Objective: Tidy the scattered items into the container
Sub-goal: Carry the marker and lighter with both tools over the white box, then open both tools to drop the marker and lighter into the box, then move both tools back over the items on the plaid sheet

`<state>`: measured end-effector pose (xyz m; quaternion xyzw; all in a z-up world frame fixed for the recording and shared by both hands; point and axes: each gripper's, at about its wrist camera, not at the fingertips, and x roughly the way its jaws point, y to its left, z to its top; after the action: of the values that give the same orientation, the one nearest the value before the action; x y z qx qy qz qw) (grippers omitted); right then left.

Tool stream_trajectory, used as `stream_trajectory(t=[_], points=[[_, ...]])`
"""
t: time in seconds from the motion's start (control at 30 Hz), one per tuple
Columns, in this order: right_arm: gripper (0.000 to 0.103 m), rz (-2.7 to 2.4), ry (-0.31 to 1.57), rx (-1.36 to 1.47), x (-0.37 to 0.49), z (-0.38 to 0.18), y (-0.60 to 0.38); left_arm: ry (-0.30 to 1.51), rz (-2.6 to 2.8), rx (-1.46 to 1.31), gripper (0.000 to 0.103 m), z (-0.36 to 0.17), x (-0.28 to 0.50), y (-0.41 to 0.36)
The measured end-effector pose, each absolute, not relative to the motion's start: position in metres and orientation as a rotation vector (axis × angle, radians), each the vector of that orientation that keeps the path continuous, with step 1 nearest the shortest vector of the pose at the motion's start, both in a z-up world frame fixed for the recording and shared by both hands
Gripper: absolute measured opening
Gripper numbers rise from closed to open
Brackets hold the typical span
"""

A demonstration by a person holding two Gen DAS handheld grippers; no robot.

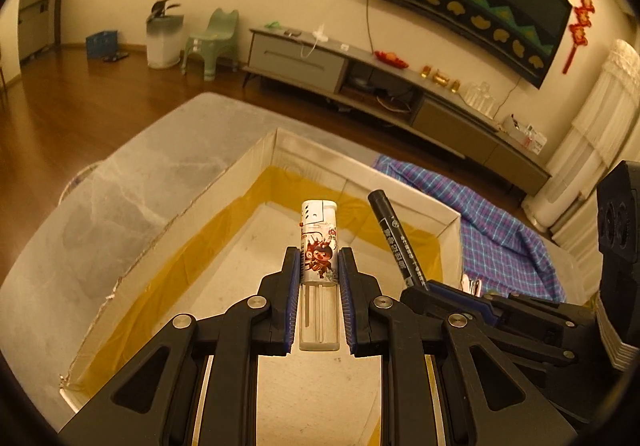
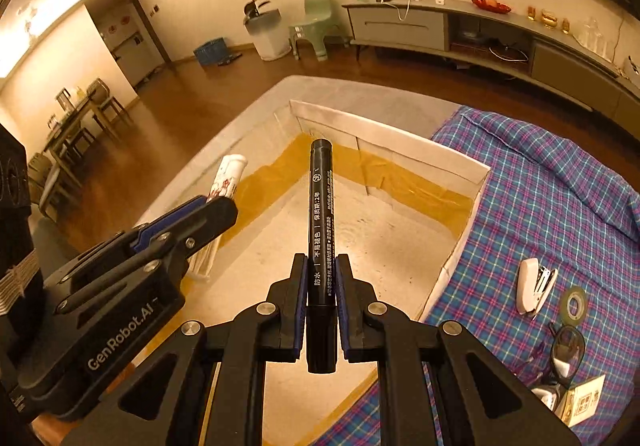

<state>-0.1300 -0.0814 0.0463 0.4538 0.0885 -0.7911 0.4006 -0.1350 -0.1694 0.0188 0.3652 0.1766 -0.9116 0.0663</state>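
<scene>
Your left gripper (image 1: pixel 319 266) clamps a lighter (image 1: pixel 319 242) and your right gripper (image 2: pixel 321 270) clamps a black marker (image 2: pixel 320 214), both over the open cardboard box (image 2: pixel 460 246). A stapler (image 2: pixel 534 284) and tape roll (image 2: pixel 573 304) lie on the plaid cloth (image 2: pixel 560 186) by the box's right wall. Beyond, wood floor (image 1: pixel 80 106) meets a TV cabinet (image 1: pixel 320 62).

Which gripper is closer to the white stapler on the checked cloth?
Right. The right gripper, holding the black marker, sits over the box on the stapler's side. The left gripper, holding the lighter, is farther off.
</scene>
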Motion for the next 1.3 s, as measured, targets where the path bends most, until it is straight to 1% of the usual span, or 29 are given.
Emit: stream_trajectory(t=[0.17, 0.3, 0.33, 0.37, 0.4, 0.47, 0.63, 0.77, 0.93, 1.07, 1.2, 1.3], points=[[0.015, -2.02, 0.271, 1.185, -0.14, 0.036, -0.089, 0.577, -2.73, 1.133, 0.019, 0.014, -0.135, -0.175], [0.015, -2.027, 0.259, 1.233, -0.152, 0.028, -0.093, 0.614, -2.724, 1.124, 0.021, 0.016, -0.136, -0.179], [0.015, -2.03, 0.251, 1.244, -0.155, 0.026, -0.093, 0.624, -2.723, 1.116, 0.023, 0.016, -0.135, -0.181], [0.018, -2.036, 0.238, 1.256, -0.158, 0.025, -0.093, 0.641, -2.72, 1.105, 0.031, 0.017, -0.134, -0.184], [0.021, -2.039, 0.223, 1.267, -0.161, 0.025, -0.092, 0.659, -2.716, 1.094, 0.035, 0.018, -0.133, -0.187], [0.026, -2.045, 0.208, 1.273, -0.163, 0.026, -0.09, 0.697, -2.705, 1.074, 0.036, 0.019, -0.131, -0.194], [0.026, -2.031, 0.22, 1.243, -0.148, 0.035, -0.079, 0.756, -2.703, 1.04, 0.037, 0.022, -0.124, -0.207], [0.027, -1.996, 0.221, 1.213, -0.129, 0.043, -0.07, 0.797, -2.723, 1.067, 0.038, 0.02, -0.123, -0.211], [0.036, -1.949, 0.217, 1.128, -0.098, 0.059, -0.053, 0.888, -2.769, 1.069, 0.041, 0.022, -0.113, -0.219], [0.038, -1.907, 0.197, 1.039, -0.064, 0.071, -0.03, 0.935, -2.789, 1.007, 0.041, 0.026, -0.094, -0.234], [0.038, -1.878, 0.2, 0.971, -0.037, 0.075, -0.01, 0.936, -2.837, 0.953, 0.041, 0.03, -0.077, -0.239], [0.038, -1.869, 0.202, 0.909, -0.02, 0.078, 0.005, 0.88, -2.89, 0.917, 0.041, 0.035, -0.066, -0.233]])
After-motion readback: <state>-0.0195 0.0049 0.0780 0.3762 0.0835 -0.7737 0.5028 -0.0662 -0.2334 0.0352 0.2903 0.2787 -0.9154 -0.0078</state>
